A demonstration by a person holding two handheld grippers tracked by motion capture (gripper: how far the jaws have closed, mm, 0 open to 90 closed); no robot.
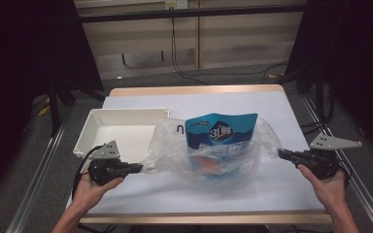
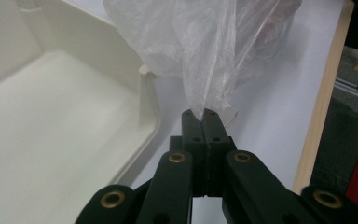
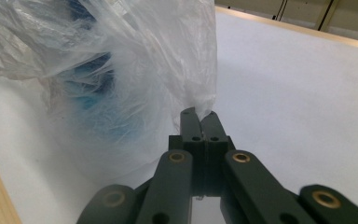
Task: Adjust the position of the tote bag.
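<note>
A clear plastic bag [image 1: 175,150] sits on the white table with a blue snack pouch [image 1: 221,130] standing inside it. My left gripper [image 1: 140,168] is shut on the bag's left edge, and in the left gripper view the film [image 2: 205,60] is pinched between the closed tips [image 2: 200,114]. My right gripper [image 1: 280,153] is shut on the bag's right edge; in the right gripper view the film [image 3: 186,56] rises from the tips [image 3: 199,114] and the blue pouch [image 3: 91,88] shows blurred through it. The bag is stretched between both hands.
A white plastic tray [image 1: 92,127] lies at the left behind my left gripper, its rim [image 2: 151,126] close beside the jaws. The table's wooden front edge [image 1: 204,217] runs just behind my hands. Dark stands flank the table.
</note>
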